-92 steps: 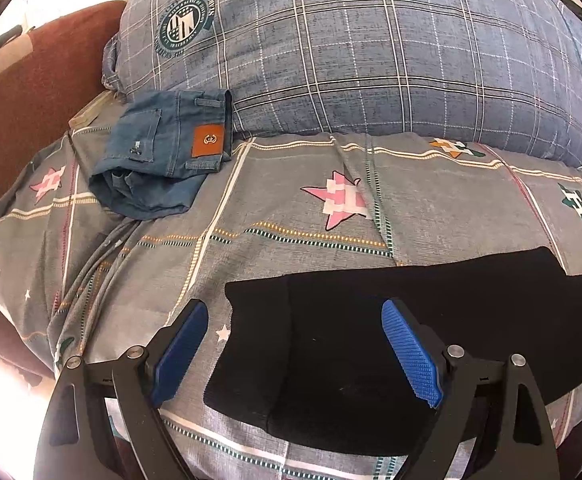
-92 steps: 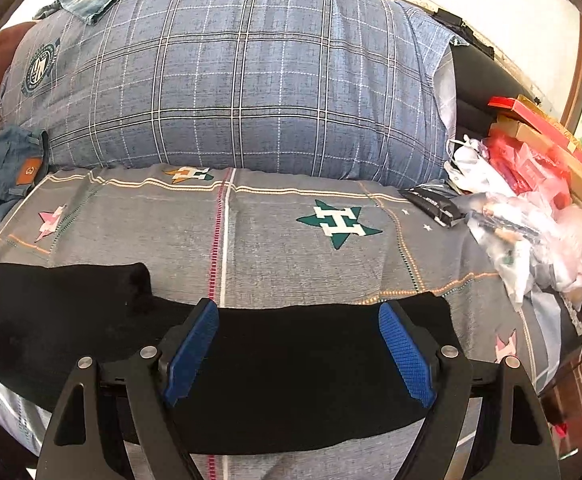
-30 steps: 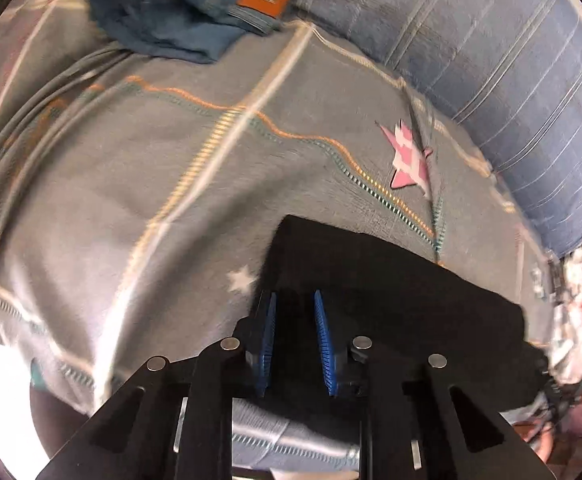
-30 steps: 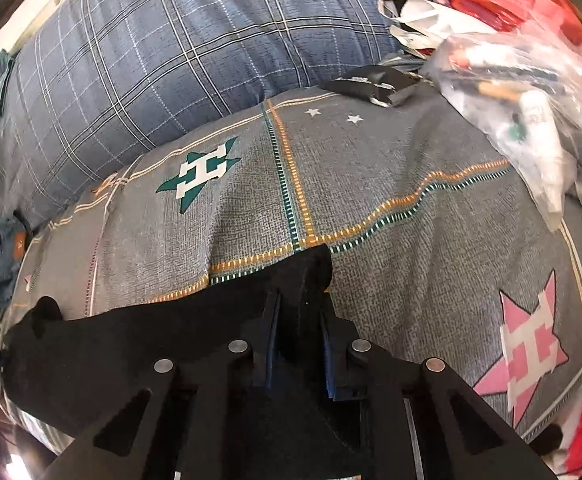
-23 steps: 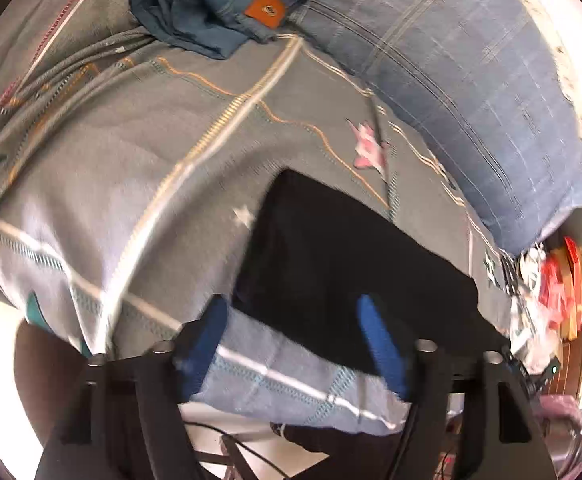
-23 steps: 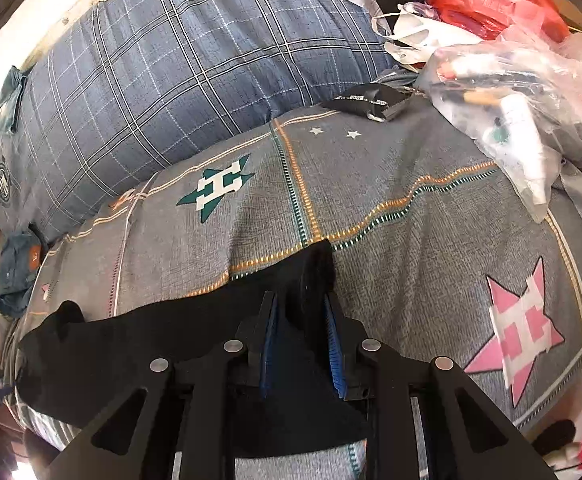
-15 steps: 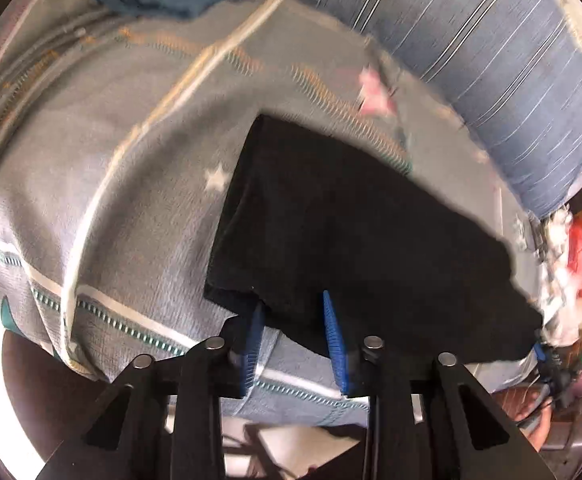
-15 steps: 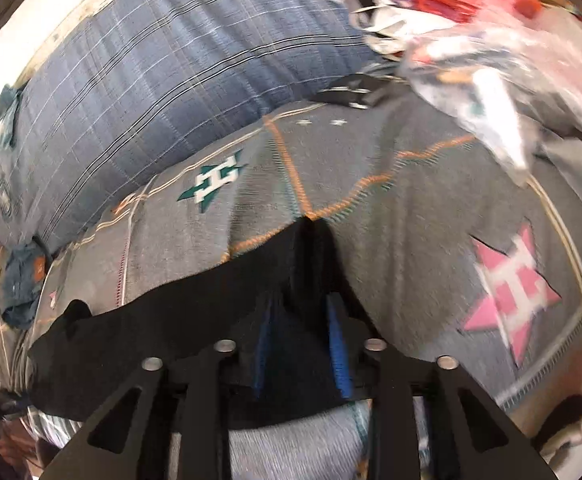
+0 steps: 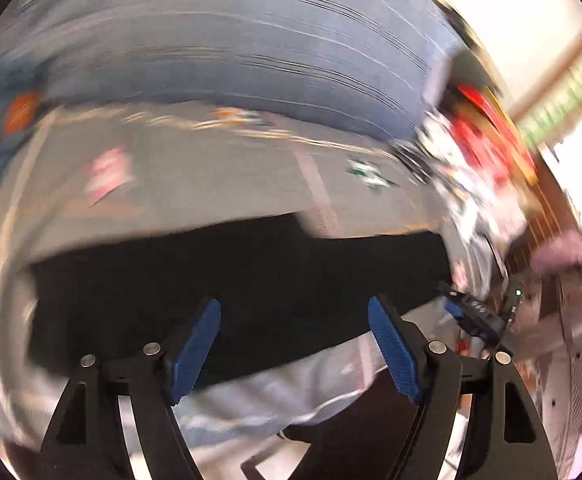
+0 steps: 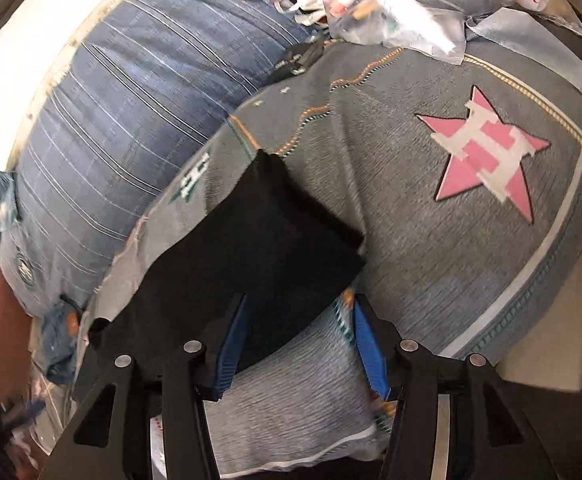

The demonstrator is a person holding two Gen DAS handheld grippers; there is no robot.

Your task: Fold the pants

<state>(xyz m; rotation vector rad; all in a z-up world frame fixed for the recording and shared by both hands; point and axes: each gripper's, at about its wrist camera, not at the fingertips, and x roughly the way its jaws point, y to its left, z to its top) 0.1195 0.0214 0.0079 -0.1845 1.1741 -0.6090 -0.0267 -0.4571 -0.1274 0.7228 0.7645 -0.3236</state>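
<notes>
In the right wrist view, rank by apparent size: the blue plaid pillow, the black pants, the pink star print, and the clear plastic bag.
1. Blue plaid pillow
2. Black folded pants, though nearness to the camera enlarges them
3. Clear plastic bag of small items
4. Pink star print, close to the bag in size, so their order is unsure

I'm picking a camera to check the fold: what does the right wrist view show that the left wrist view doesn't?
Only the right wrist view: the right gripper, jaws just opening, straddling one end of the black pants, beside a sharp pink star. Only the left wrist view, blurred: the left gripper, jaws just opening, over the pants' long edge. Both: the pants lying on the grey bedspread before the blue plaid pillow.
</notes>
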